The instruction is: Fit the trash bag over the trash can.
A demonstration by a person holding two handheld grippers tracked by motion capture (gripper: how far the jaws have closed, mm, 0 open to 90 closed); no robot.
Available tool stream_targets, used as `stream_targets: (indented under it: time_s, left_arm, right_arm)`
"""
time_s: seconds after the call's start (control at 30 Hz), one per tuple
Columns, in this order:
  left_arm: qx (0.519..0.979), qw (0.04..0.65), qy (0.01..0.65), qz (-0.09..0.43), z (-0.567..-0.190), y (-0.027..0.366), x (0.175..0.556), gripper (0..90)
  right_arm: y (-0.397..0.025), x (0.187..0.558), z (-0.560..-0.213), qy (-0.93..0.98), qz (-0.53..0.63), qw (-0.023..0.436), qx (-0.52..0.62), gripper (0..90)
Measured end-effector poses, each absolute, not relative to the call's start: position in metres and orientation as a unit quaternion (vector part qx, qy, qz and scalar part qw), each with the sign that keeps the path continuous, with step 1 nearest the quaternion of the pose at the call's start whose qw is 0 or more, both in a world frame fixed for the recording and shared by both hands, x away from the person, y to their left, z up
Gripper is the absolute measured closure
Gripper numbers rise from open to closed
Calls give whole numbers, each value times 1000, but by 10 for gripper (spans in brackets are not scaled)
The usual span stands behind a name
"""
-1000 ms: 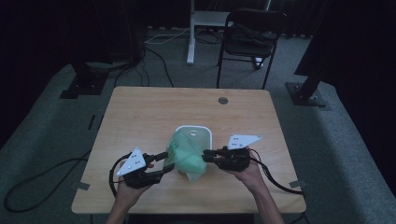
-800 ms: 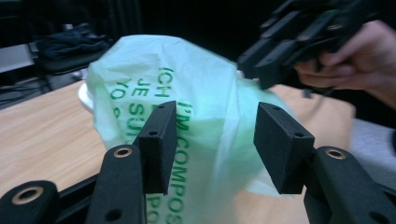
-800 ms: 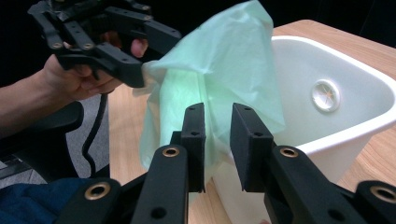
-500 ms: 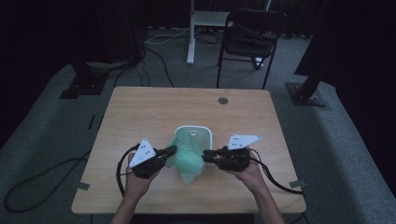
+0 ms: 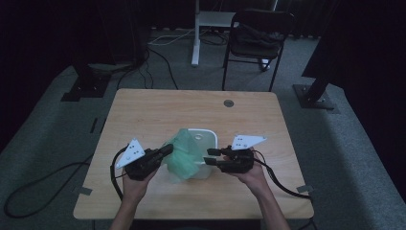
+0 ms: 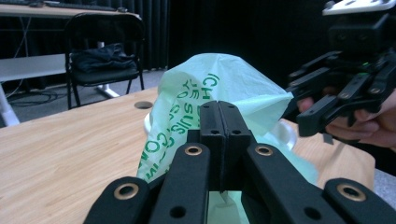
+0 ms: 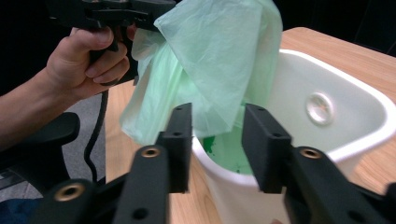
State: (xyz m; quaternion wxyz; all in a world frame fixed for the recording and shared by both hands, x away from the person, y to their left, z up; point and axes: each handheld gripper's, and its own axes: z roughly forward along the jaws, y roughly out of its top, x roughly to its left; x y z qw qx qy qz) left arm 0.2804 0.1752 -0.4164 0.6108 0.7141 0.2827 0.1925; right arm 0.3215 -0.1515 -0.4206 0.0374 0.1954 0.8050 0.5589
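Note:
A thin pale green plastic bag (image 5: 183,154) with green print hangs partly inside a small white bin (image 5: 205,140) at the table's front middle. My left gripper (image 5: 166,149) is shut on the bag's edge and holds it up to the left of the bin; in the left gripper view the bag (image 6: 219,88) rises just past the closed jaws. My right gripper (image 5: 211,157) stands open at the bin's right rim, nothing between its fingers. In the right gripper view the bag (image 7: 219,60) drapes into the bin (image 7: 327,121) just ahead of the spread jaws.
The wooden table (image 5: 158,115) has a round cable hole (image 5: 228,103) near its far edge. A black chair (image 5: 256,40) and a white desk leg (image 5: 195,33) stand beyond the table. Cables trail from both grippers over the table's front.
My left gripper has moved left and up with the bag's edge, drawing the bag out to the bin's left. The right gripper has stayed at the bin's right side.

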Motion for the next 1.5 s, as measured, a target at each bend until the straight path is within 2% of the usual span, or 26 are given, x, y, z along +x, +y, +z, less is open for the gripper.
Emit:
stream_targets:
  time_s: [0.17,0.5,0.53,0.63,0.67,0.73,0.93,1.17,1.5]
  left_arm:
    - [709,621,275,190,-410,174,278,900]
    - [703,637,262,176,-405,172,274,900]
    - [704,638,260,173,-405,171,273,900]
    - [703,641,259,166,-404,172,274,900]
    - [705,640,259,164,-404,172,274,900]
    - [712,631,263,161,-405,172,275,900]
    - [714,618,280,169,-408,177,279,900]
    - [722,612,272,175,-407,171,278,900]
    - [733,583,284,203,-409,172,283,833]
  right_arm:
    - [-145,325,-420,802,563,27,196,503]
    - [-137,337,-421,789,574,31,217,481]
    - [-136,341,-421,784,579,31,222,504]
    - [-136,346,-420,777,587,25,226,742]
    - [-136,346,-420,777,587,25,226,742]
    - [-140,347,-417,768,599,23,224,900]
    - [-155,341,-402,763,603,46,228,900]
    - [-166,335,-389,757,610,66,225,900]
    - [-180,338,-381,744,615,76,247,900]
